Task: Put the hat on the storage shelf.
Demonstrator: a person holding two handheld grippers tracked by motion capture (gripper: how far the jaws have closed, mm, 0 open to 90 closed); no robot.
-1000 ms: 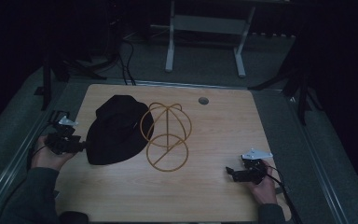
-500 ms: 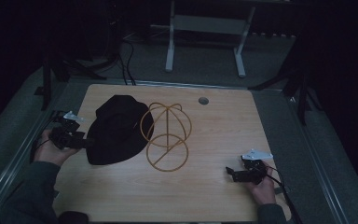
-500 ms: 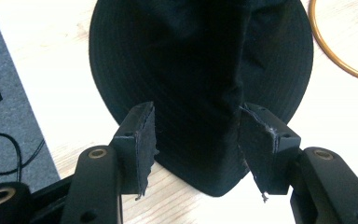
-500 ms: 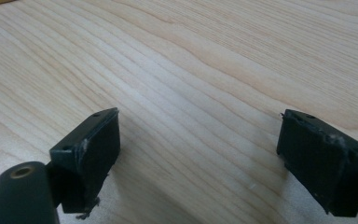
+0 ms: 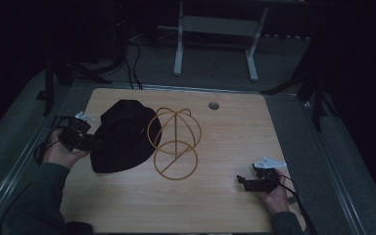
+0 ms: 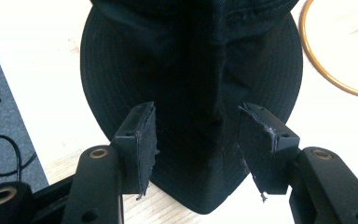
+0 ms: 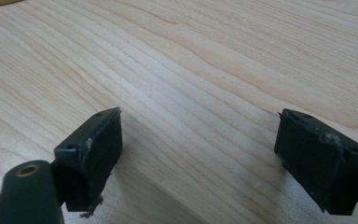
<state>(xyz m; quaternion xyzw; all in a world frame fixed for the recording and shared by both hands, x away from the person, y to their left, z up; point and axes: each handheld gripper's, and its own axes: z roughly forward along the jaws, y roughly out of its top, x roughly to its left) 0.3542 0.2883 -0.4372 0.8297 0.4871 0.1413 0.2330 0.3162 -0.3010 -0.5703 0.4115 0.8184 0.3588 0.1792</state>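
I had the left gripper (image 5: 92, 143) at the left of the high view, its jaws spread apart on either side of the black hat's (image 5: 123, 133) brim — in the left gripper view the pads (image 6: 142, 140) straddled a raised fold of the hat (image 6: 191, 88), though whether they touched the cloth I could not tell. The hat lay flat on the wooden table (image 5: 225, 205), left of centre, its edge against the gold wire stand (image 5: 175, 142). My right gripper (image 5: 248, 183) sat at the lower right, released, jaws wide over bare wood (image 7: 205, 70).
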